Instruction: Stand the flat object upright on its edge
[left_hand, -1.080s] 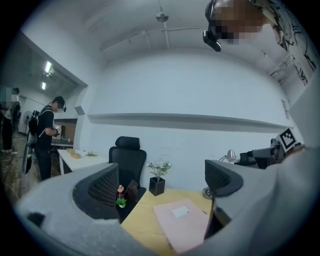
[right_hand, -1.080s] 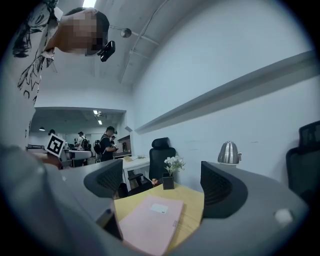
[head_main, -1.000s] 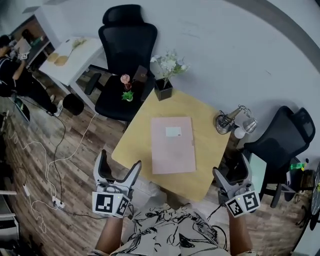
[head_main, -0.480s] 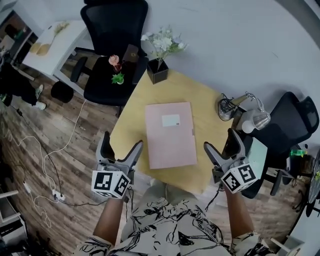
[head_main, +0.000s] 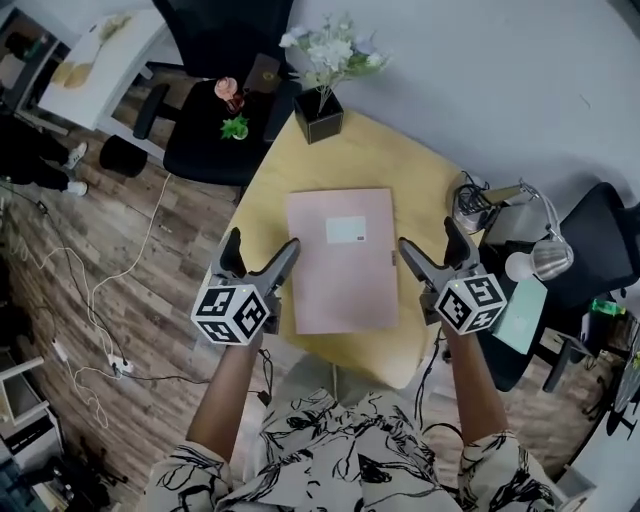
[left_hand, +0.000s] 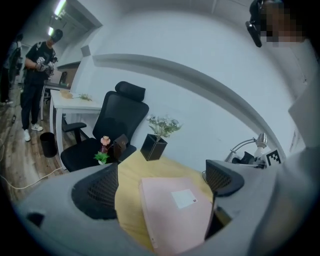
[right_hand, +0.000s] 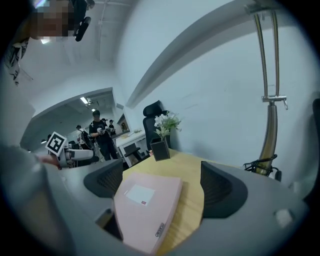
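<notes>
A flat pink folder (head_main: 340, 262) with a white label lies on the yellow table (head_main: 405, 185). My left gripper (head_main: 262, 250) hovers open at the folder's near left corner, over the table's left edge. At the near right corner my right gripper (head_main: 432, 245) is open too. Neither touches the folder as far as I can see. In the left gripper view the folder (left_hand: 175, 215) lies ahead between the open jaws of that gripper (left_hand: 160, 184). The right gripper view shows the folder (right_hand: 145, 205) ahead and slightly left of the right gripper (right_hand: 162, 184), whose jaws are empty.
A black vase of white flowers (head_main: 322, 108) stands at the table's far corner. A desk lamp (head_main: 505, 200) sits at the right edge. A black office chair (head_main: 215, 135) with small items stands at far left, another chair (head_main: 605, 235) at right. Cables (head_main: 110, 290) run over the floor.
Both grippers have moved forward from in front of the table to either side of the folder's near end. The folder has not moved.
</notes>
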